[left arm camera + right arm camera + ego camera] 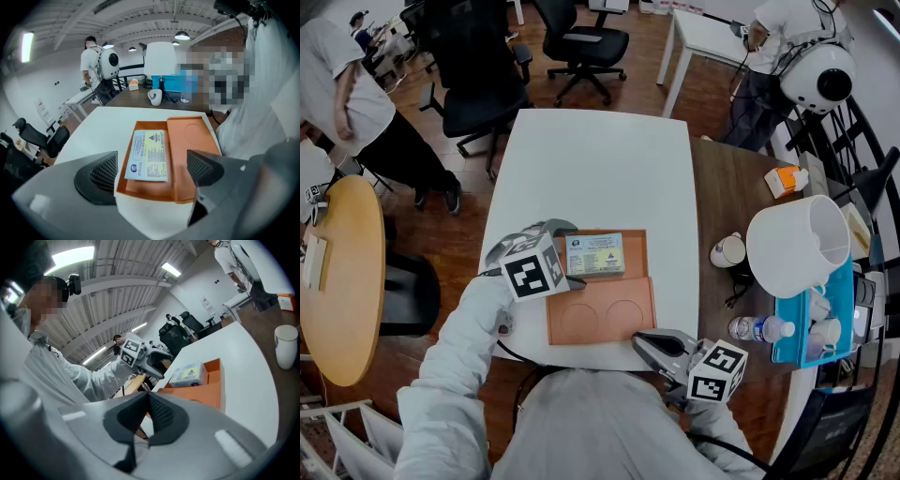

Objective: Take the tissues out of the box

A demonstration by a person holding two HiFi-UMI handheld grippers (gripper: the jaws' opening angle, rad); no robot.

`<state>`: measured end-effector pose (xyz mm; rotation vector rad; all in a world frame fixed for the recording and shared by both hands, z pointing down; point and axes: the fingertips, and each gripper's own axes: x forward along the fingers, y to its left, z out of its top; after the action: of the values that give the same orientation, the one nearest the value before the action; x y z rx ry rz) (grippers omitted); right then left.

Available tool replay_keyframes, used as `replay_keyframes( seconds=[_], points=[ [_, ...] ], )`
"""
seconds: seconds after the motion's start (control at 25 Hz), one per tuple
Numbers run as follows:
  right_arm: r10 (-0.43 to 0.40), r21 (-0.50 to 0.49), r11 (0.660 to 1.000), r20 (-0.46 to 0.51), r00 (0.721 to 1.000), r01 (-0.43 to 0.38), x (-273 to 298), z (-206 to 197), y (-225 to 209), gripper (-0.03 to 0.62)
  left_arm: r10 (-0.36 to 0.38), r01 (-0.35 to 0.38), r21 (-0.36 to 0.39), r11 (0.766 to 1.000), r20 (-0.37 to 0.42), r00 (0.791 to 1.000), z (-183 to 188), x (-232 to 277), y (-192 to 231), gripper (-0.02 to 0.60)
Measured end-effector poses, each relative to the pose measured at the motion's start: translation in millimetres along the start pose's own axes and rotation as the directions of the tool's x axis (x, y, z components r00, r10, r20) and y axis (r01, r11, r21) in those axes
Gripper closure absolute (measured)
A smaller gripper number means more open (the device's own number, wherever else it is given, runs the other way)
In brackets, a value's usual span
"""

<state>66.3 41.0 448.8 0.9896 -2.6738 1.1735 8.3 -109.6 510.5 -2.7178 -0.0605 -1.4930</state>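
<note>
Orange cardboard box: inside it, a flat blue-and-yellow tissue pack is lying lengthwise ahead of our wide-open, empty left gripper.

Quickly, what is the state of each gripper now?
Left gripper: open, holding nothing.
Right gripper: closed, holding nothing.

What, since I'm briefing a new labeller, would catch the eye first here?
An open orange box sits on the white table, a tissue pack lying in its far half. The left tool hovers open at the box's left side; the right tool is shut near the table's front edge.
</note>
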Motion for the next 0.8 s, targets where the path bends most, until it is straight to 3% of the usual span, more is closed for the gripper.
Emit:
replay_keyframes(
  seconds=[0.2,0.56,0.8],
  points=[
    [-0.02,0.027,0.999,0.004,1.0,0.02,-9,-4,-9,0.591,-0.073,0.082,0.062,0.995,-0.131,0.989,2,40,13,0.123],
    [-0.046,0.05,0.998,-0.004,0.999,0.046,-16,-10,-23,0.591,-0.171,0.207,0.091,0.974,-0.305,0.937,-7,93,9,0.123],
    [-0.065,0.048,0.997,-0.009,0.998,0.065,-16,-10,-29,0.591,-0.183,0.213,0.066,0.975,-0.306,0.934,-7,97,13,0.13]
  ],
)
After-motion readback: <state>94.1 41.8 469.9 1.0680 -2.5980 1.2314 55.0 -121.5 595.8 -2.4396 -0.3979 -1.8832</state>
